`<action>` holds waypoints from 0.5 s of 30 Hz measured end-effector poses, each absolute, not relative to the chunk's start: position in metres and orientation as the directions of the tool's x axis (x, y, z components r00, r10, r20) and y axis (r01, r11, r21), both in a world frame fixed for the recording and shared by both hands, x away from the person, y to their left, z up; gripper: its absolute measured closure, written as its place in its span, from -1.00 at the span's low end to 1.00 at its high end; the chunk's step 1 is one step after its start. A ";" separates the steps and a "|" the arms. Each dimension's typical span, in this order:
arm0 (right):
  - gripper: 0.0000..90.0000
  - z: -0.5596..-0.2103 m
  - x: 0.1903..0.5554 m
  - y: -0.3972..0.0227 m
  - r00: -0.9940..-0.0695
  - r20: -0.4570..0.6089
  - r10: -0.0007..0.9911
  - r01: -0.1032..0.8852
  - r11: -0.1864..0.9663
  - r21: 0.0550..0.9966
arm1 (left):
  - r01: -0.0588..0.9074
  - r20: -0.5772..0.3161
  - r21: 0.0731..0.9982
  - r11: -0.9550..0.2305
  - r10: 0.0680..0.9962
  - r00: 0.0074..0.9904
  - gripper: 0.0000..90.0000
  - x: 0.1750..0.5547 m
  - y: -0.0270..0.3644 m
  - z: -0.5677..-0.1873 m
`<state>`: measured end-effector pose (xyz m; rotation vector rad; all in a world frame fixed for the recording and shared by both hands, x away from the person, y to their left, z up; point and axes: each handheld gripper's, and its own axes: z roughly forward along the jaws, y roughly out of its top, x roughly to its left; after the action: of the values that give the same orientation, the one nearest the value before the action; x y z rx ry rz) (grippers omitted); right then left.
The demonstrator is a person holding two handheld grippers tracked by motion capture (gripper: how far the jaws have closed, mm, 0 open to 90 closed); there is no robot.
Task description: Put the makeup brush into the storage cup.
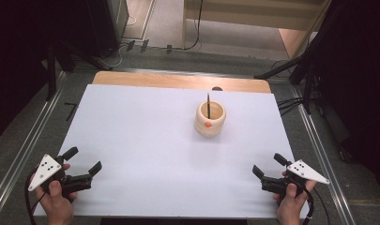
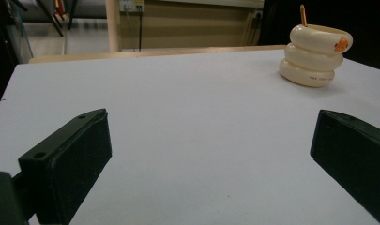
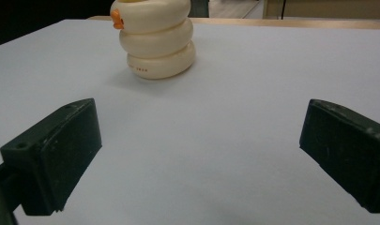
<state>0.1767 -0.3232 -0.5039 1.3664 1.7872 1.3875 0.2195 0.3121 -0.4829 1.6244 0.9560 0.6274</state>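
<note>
1. Cream-coloured and ribbed like three stacked rings, a holder stands upright on the white sheet, toward the far right part of the table.
2. A dark pen stands inside the holder, leaning against its far wall and rising above the rim.
3. An orange dot marks the holder's near side; in the left gripper view it sits on the top ring's right edge.
4. Well short of the holder, at the sheet's near left corner, a hand holds the left gripper, jaws spread wide with nothing between them.
5. Well apart from the holder on its near right, at the sheet's near right corner, the other hand holds the right gripper, jaws likewise parted and grasping nothing.
6. From the left gripper's own view, the holder stands far off at upper right, with bare sheet between the two black jaws.
7. From the right gripper's own view, the holder stands ahead at upper left, clear of both jaws.
8. Both grippers sit low over the sheet, near its front edge.
</note>
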 end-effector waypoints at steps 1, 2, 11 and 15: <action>-1.00 -0.504 0.176 -0.324 -0.373 0.189 0.908 0.406 -0.023 0.914 | 0.263 -0.077 0.961 -0.080 0.841 0.536 -1.00 0.220 0.312 -0.483; -1.00 -0.504 0.174 -0.325 -0.373 0.191 0.908 0.404 -0.027 0.914 | 0.263 -0.077 0.961 -0.080 0.841 0.536 -1.00 0.220 0.312 -0.483; -1.00 -0.505 0.162 -0.334 -0.353 0.192 0.916 0.395 -0.041 0.918 | 0.262 -0.070 0.961 -0.088 0.839 0.540 -1.00 0.220 0.310 -0.483; -1.00 -0.505 0.160 -0.337 -0.347 0.207 0.915 0.389 -0.061 0.919 | 0.260 -0.068 0.962 -0.089 0.839 0.540 -1.00 0.219 0.311 -0.482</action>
<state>0.1601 -0.3365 -0.5050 1.3913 1.7294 1.4077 0.2190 0.3105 -0.4824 1.6334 0.9470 0.6312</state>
